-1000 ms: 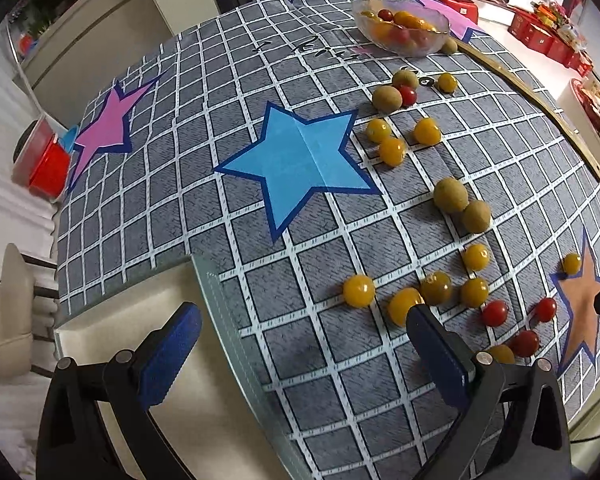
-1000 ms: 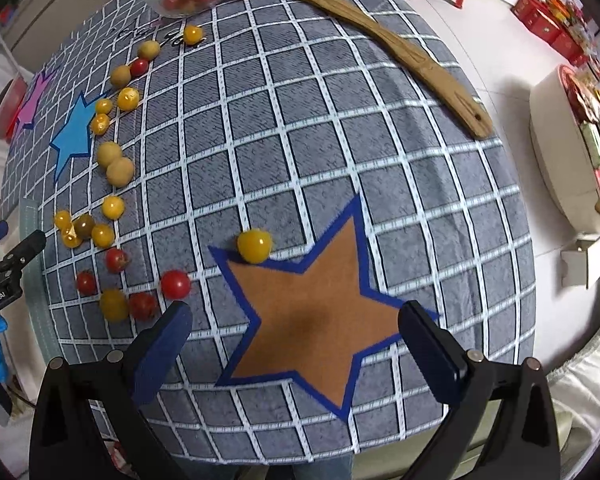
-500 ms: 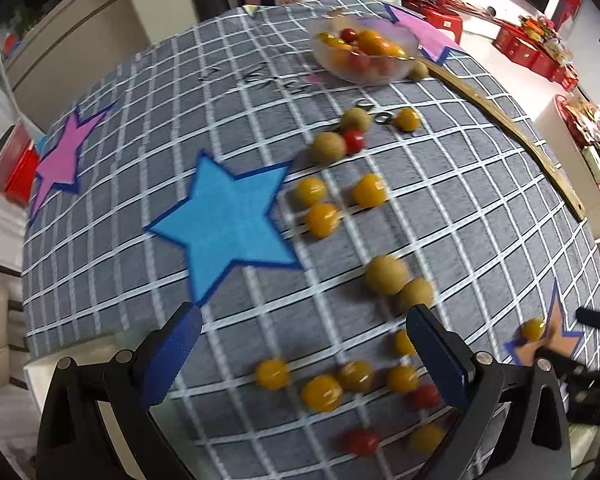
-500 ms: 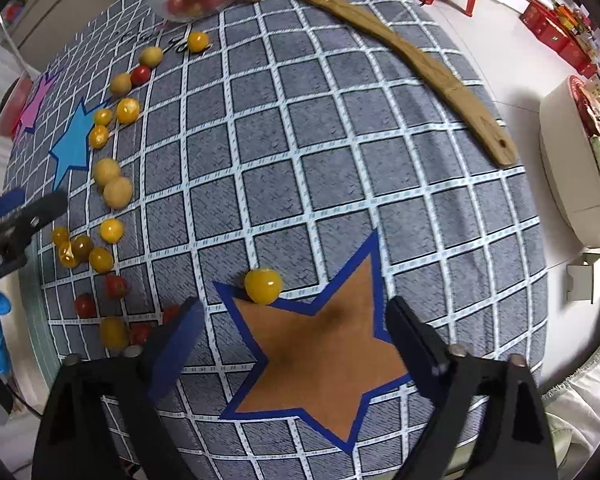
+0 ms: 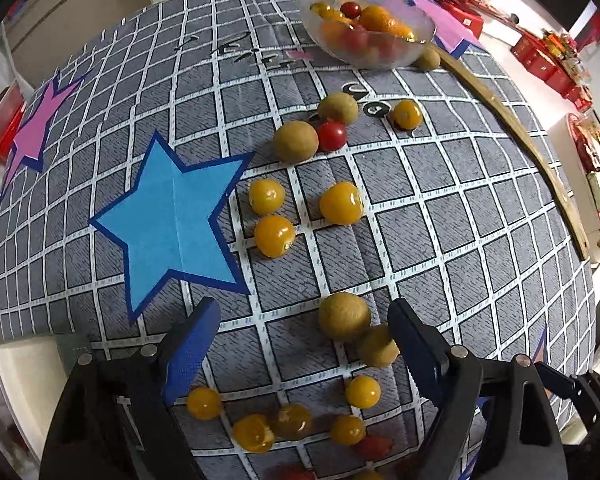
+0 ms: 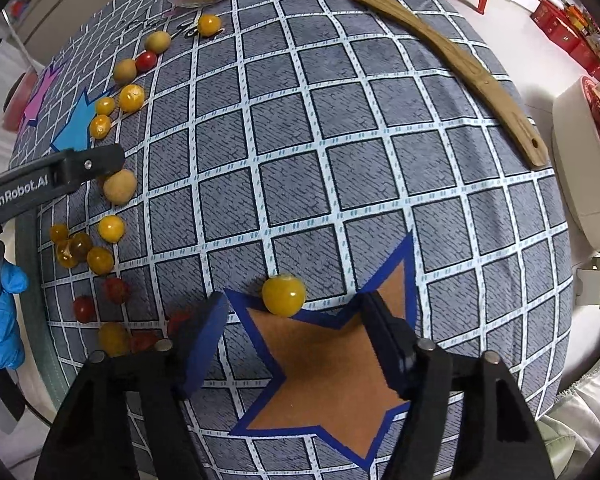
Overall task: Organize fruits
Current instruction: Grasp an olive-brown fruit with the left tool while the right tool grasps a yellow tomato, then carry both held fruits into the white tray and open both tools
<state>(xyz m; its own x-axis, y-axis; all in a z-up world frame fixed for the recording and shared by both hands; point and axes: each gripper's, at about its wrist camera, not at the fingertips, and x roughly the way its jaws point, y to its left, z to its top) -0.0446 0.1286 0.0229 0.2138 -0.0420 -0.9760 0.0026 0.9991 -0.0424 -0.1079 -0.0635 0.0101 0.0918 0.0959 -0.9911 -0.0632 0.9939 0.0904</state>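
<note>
As both jaws narrow, the left claw [image 5: 300, 328] straddles a brown fruit [image 5: 344, 315] (ungripped); the right claw [image 6: 296, 320], empty, nears a yellow fruit [image 6: 284, 294].

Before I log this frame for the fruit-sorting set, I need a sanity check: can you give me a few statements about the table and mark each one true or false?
1. A yellow fruit sits at the edge of the orange star. True.
2. The clear bowl is empty. False: it holds red and orange fruit.
3. The right hand-held gripper is clamped on a fruit. False: its jaws have just been closing, but nothing is between them.
4. The blue star has no fruit on it. True.
5. The wooden stick lies across the blue star. False: it lies along the far right side of the cloth, apart from it.
</note>
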